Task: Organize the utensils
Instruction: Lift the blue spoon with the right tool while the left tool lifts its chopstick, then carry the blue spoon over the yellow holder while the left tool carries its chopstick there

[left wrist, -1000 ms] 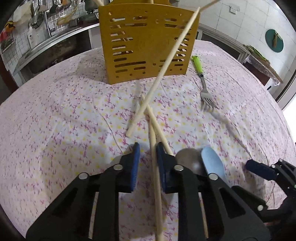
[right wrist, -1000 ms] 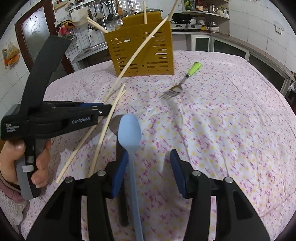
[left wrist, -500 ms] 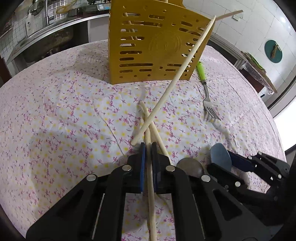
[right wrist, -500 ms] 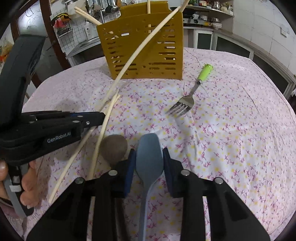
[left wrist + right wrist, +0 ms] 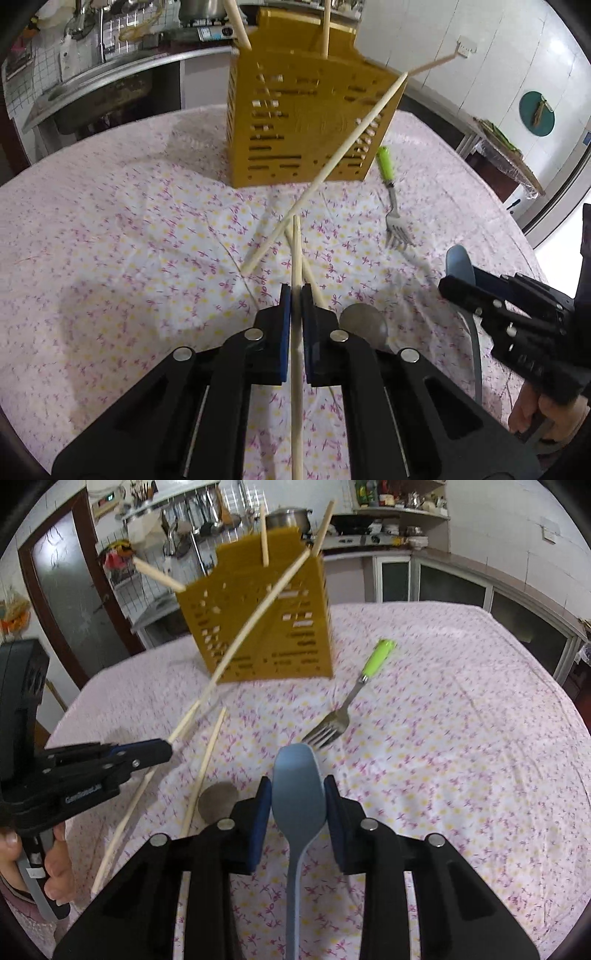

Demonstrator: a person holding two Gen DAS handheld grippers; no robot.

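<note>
My left gripper [image 5: 295, 295] is shut on a wooden chopstick [image 5: 295, 251], which runs forward between the blue pads and is raised off the cloth. In the right wrist view the left gripper [image 5: 159, 753] shows at the left with that chopstick [image 5: 122, 830]. My right gripper [image 5: 297, 786] is shut on a blue spoon [image 5: 299, 775], its bowl pinched between the pads; the right gripper [image 5: 454, 288] also appears at the right of the left wrist view. A yellow slotted utensil holder [image 5: 306, 122] stands ahead with chopsticks in it, and one chopstick [image 5: 332, 166] leans against it.
A green-handled fork [image 5: 391, 206] lies right of the holder on the flowered tablecloth [image 5: 129, 240]. A metal spoon [image 5: 364, 325] and another chopstick [image 5: 203, 775] lie on the cloth between the grippers. A person's hand [image 5: 55, 867] holds the left gripper. Kitchen counters stand behind the table.
The left jaws closed on the chopstick and the right jaws closed on the blue spoon. Both grippers then rose with them and moved toward the yellow holder.
</note>
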